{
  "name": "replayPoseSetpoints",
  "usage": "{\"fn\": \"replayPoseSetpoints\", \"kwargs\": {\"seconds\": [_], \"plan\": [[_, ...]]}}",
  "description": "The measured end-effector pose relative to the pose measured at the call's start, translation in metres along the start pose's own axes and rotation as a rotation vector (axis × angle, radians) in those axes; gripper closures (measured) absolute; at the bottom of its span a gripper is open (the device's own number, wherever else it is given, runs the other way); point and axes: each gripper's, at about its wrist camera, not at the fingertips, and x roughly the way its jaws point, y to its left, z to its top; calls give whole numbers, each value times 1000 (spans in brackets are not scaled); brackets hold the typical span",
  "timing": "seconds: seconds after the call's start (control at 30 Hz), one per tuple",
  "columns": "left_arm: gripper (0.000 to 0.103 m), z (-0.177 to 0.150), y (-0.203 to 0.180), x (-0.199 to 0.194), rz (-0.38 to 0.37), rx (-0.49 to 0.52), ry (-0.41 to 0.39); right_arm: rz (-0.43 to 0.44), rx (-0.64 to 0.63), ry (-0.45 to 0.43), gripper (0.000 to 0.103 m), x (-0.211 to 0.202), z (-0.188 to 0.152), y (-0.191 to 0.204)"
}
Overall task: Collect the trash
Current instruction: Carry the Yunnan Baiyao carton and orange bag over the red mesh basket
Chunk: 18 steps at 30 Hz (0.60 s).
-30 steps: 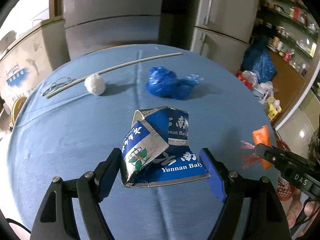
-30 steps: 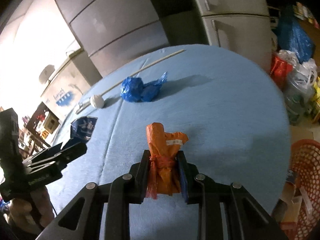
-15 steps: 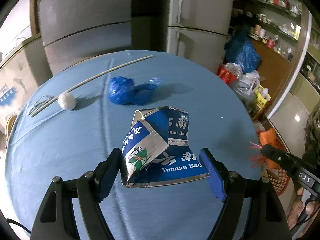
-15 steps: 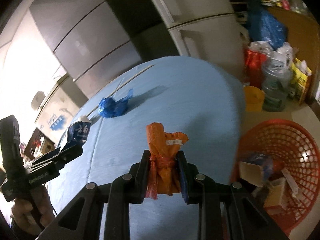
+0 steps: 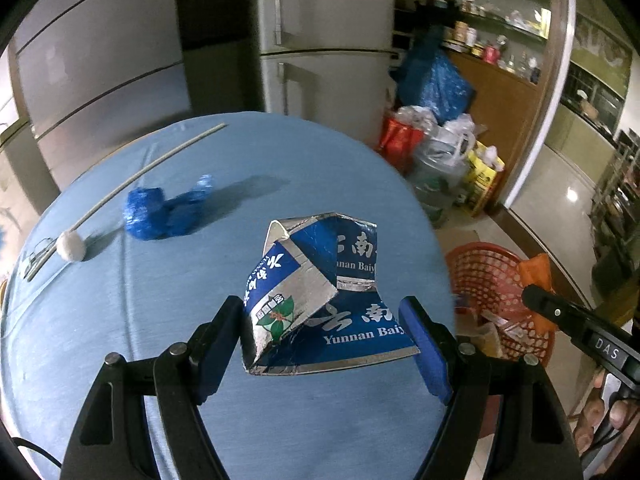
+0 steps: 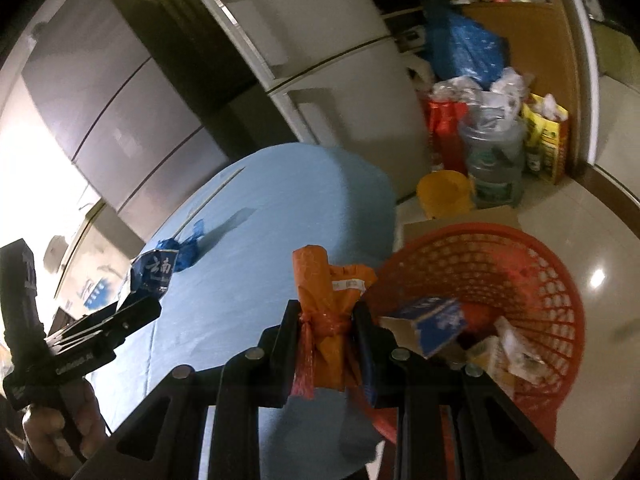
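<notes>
A crushed blue and silver carton (image 5: 320,280) sits between the blue pads of my left gripper (image 5: 320,320), which is shut on it above the blue table (image 5: 280,168). My right gripper (image 6: 326,312) is shut on a crumpled orange wrapper (image 6: 320,276), held over the table's right edge beside a red basket (image 6: 500,264). The basket stands on the floor and holds several boxes and papers. The left wrist view shows the right gripper (image 5: 536,294) with the orange wrapper (image 5: 536,270) over the basket (image 5: 492,276). On the table lie a blue plastic bag (image 5: 160,212) and a white ball (image 5: 71,246).
A thin pale rod (image 5: 148,168) lies across the table's far left. Behind the table stand grey refrigerators (image 5: 320,60). On the floor past the basket are a yellow bucket (image 6: 442,194), a water jug (image 6: 496,160) and several filled bags (image 5: 436,80).
Both grippers have swung to the right with their loads. The red basket has come into view, and the blue bag and white ball have slid to the left of the pictures.
</notes>
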Motion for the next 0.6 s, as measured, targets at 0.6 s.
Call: {"fn": "replayPoseSetpoints", "kwargs": {"seconds": [0.6], "plan": [[23,9,-68,21,-64,98,26,-77,76,-31,75,-25,4,-55]]}}
